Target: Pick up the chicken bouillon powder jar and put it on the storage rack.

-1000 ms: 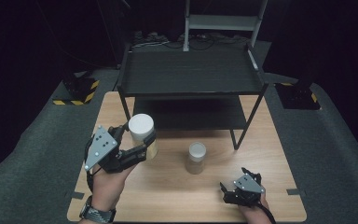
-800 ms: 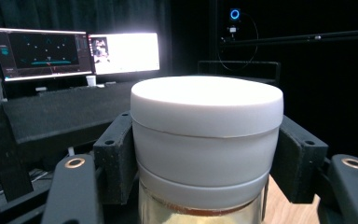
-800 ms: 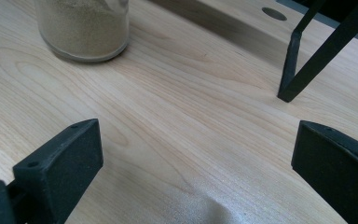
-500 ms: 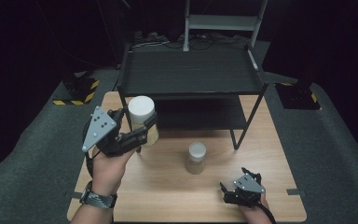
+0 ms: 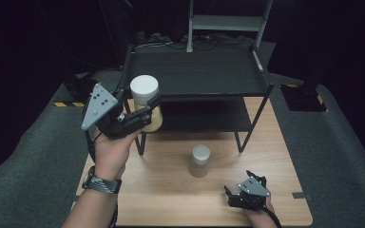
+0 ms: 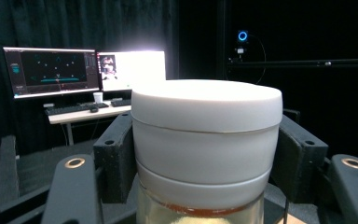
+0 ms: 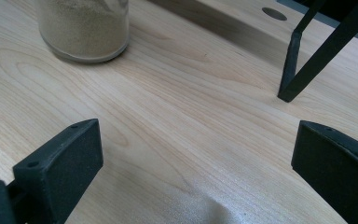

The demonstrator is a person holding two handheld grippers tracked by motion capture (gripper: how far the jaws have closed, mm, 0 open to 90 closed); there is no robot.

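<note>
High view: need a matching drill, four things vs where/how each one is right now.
Things:
1. big jar
2. small jar
3. right gripper
4. shelf rack

States:
A. jaws open, low at the table's near edge
B. stands on the table, untouched
C. black, two tiers, at the table's far side
D. clamped in the left gripper, off the table

Pairs: 1-D, 2-B, 3-A, 4-C

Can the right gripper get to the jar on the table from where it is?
Probably yes. The right gripper rests open on the table, and bare wood lies between it and the jar; the shelf leg stands off to one side.
</note>
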